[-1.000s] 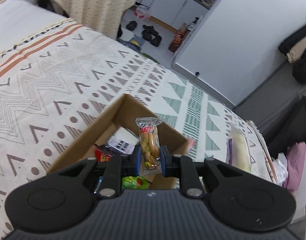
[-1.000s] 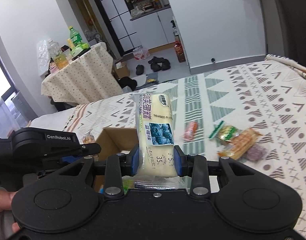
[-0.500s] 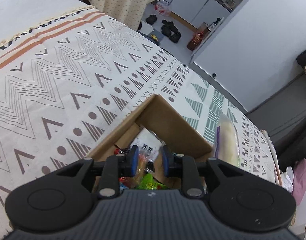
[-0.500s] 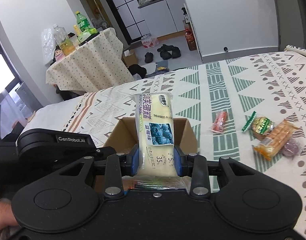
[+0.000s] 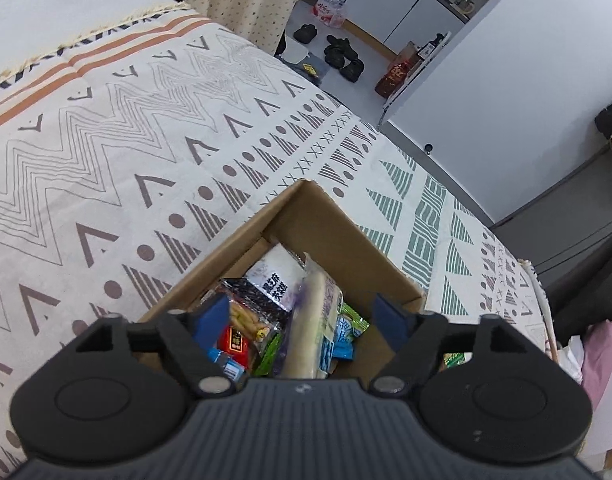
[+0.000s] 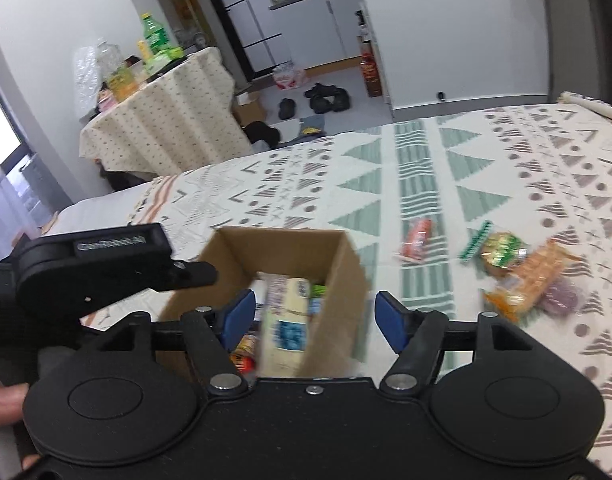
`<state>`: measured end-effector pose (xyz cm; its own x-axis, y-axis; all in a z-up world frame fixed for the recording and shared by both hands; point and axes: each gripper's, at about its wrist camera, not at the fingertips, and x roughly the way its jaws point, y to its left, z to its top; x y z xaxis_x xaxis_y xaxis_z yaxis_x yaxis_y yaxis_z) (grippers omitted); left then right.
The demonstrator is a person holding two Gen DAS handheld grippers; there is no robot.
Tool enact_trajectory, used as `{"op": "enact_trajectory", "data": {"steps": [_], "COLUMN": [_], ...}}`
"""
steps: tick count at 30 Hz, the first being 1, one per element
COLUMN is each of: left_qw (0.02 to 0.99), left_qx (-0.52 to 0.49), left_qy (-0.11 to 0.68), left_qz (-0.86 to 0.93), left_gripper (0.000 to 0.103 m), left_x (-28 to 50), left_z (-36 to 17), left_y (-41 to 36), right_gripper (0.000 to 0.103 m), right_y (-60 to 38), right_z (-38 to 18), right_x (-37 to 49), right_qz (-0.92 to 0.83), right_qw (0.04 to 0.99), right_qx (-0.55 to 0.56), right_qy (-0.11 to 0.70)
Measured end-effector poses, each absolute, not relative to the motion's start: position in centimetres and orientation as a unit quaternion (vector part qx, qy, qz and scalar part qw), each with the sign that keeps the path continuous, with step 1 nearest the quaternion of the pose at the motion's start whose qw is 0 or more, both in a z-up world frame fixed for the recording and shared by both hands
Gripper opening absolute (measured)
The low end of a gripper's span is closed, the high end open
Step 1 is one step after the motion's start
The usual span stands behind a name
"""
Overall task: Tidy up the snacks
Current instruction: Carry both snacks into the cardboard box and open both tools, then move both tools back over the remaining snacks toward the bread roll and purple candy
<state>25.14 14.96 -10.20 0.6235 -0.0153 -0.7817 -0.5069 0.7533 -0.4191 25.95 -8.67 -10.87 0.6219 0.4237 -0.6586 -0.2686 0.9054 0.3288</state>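
Observation:
An open cardboard box (image 5: 326, 224) sits on the patterned bedspread and holds several snack packets. My left gripper (image 5: 304, 316) is open and empty just above the box; the peanut packet (image 5: 248, 322) lies inside below it. My right gripper (image 6: 314, 316) is open above the same box (image 6: 342, 264). The pale blueberry cake packet (image 6: 286, 324) lies in the box, blurred, leaning on its right wall; it also shows in the left wrist view (image 5: 312, 320). The left gripper's body (image 6: 106, 264) shows at the left of the right wrist view.
Loose snacks lie on the bedspread right of the box: a red packet (image 6: 416, 236), a green-sealed packet (image 6: 498, 248), an orange cracker packet (image 6: 534, 276) and a purple one (image 6: 562, 298). A clothed table with bottles (image 6: 162, 120) stands beyond the bed.
Both grippers have opened. The left one let the peanut packet go into the box. The right one moved over the box and released the blueberry cake packet into it.

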Motion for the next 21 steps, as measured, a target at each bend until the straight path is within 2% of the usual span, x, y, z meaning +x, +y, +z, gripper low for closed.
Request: {"op": "enact_trajectory", "data": {"steps": [4, 7, 17, 21], "left_qw": [0.846, 0.849, 0.873, 0.881], "left_qx": [-0.318, -0.310, -0.233, -0.218], "left_qy": [0.408, 0.410, 0.423, 0.416], "left_qz": [0.130, 0.121, 0.069, 0.062], "left_gripper": [0.091, 0.095, 0.095, 0.096], "left_x": [25.1, 25.1, 25.7, 25.7], "left_z": [-9.9, -9.6, -8.9, -8.7], "left_y": [13.9, 12.9, 8.0, 6.8], "right_gripper": [0.072, 0.079, 0.097, 0.100], "right_y": [-10.5, -12.2, -16.5, -18.4], "right_z": [-11.0, -11.0, -10.6, -10.8], "right_x": [25.7, 25.5, 24.7, 24.4], "right_qz": [0.176, 0.170, 0.147, 0.137], "right_qw": [0.898, 0.896, 0.907, 0.909], "right_qx": [0.109, 0.131, 0.132, 0.133], "right_qy": [0.389, 0.389, 0.371, 0.370]}}
